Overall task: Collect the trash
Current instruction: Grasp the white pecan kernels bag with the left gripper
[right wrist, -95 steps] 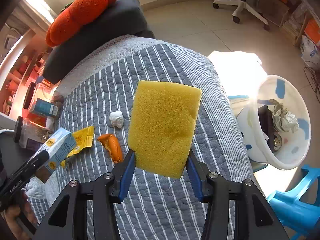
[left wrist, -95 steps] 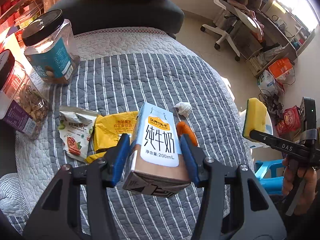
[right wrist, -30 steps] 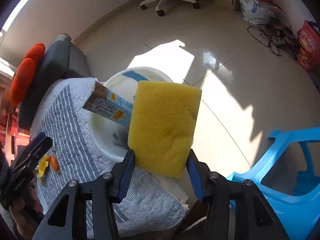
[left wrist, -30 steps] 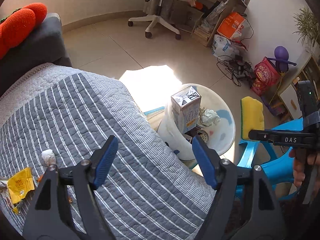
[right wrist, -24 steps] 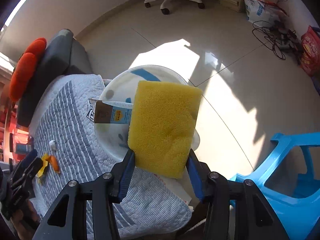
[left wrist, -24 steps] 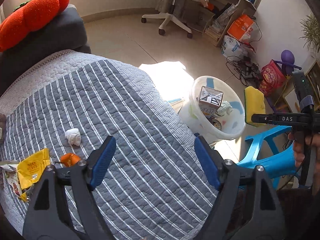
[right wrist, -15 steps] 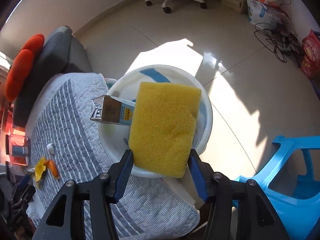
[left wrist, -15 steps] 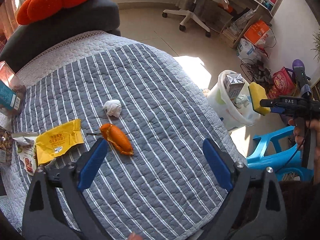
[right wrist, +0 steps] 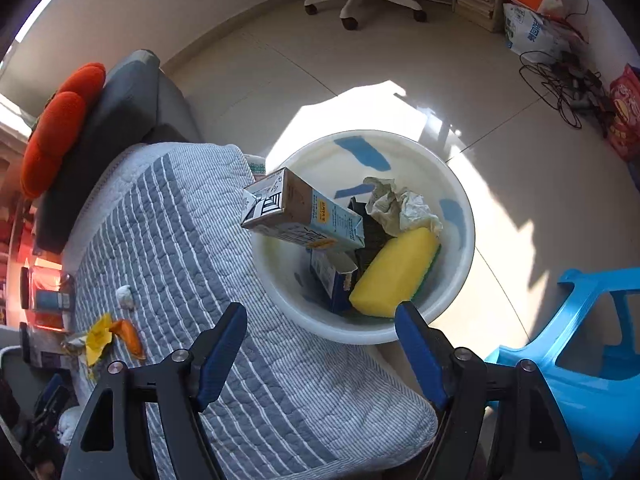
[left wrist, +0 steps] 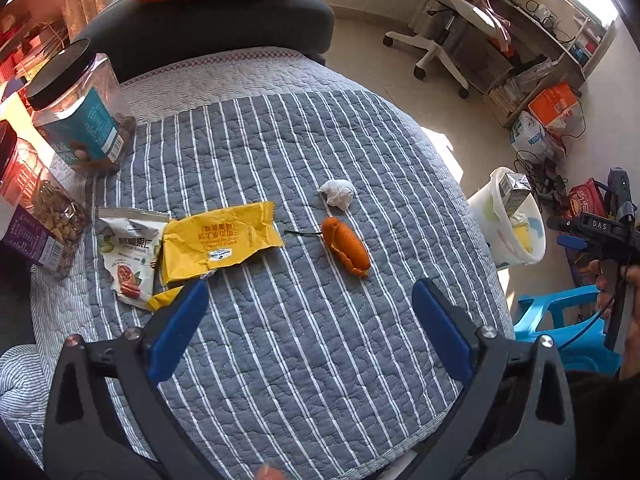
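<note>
My left gripper (left wrist: 306, 302) is open and empty above the striped quilt (left wrist: 280, 360). On the quilt lie an orange peel (left wrist: 346, 246), a crumpled white tissue (left wrist: 337, 194), a yellow wrapper (left wrist: 218, 240) and a nut snack packet (left wrist: 130, 254). My right gripper (right wrist: 320, 330) is open and empty over the white bin (right wrist: 460, 280). In the bin lie the yellow sponge (right wrist: 394, 274), the milk carton (right wrist: 302, 210) and crumpled paper (right wrist: 404, 208). The bin also shows in the left wrist view (left wrist: 486, 216).
Two snack jars (left wrist: 80, 108) stand at the quilt's left edge. A grey cushion (left wrist: 200, 26) with a red pillow lies behind. A blue plastic stool (right wrist: 580, 340) stands right of the bin. An office chair (left wrist: 448, 20) and floor clutter are farther off.
My right gripper opened and the sponge dropped into the bin. My left gripper, empty since dropping the carton, swung back over the quilt toward the wrappers and peel.
</note>
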